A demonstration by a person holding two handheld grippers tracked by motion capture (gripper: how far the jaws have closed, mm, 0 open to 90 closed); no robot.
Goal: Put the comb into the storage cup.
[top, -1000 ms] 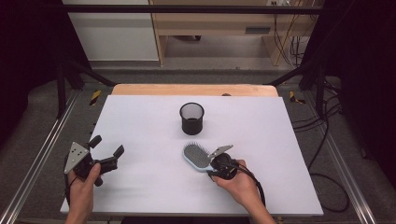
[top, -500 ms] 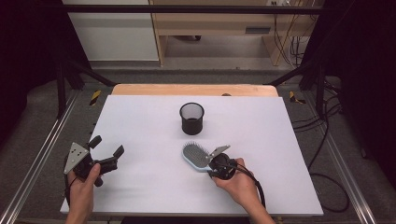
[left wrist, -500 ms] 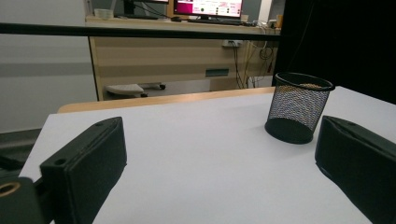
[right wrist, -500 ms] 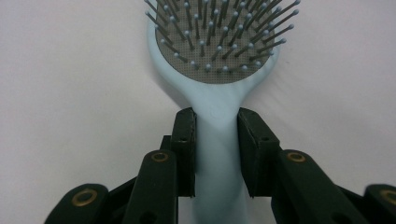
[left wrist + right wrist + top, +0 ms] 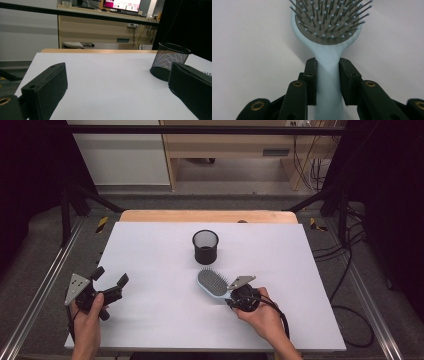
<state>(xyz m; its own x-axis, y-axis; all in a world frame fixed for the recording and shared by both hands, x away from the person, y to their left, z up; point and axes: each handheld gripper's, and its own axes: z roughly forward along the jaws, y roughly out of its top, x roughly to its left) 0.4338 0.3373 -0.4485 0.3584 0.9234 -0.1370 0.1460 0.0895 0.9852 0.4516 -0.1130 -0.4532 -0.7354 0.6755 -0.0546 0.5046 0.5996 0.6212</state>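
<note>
- Hairbrush (image 5: 214, 285), light blue, lies bristles up on the white table (image 5: 150, 250), a bit right of the middle and near the person's edge, with its head aimed up-left toward the cup.
- Right gripper (image 5: 327, 82) has its two black jaws clamped on the brush handle, one pad on each side just below the head, and both pads look to be touching the plastic. They've just been closing in that last bit onto it.
- From above, that gripper (image 5: 239, 296) sits in the person's right hand at the handle end of the brush.
- Black mesh cup (image 5: 205, 246) stands upright just beyond the brush head, close but not touching.
- Left gripper (image 5: 109, 281) is way off at the left side of the table, held in the left hand, jaws spread wide with nothing between them. Its own view (image 5: 115, 85) shows just bare table between the pads and the mesh cup (image 5: 170, 61) off to the right.
</note>
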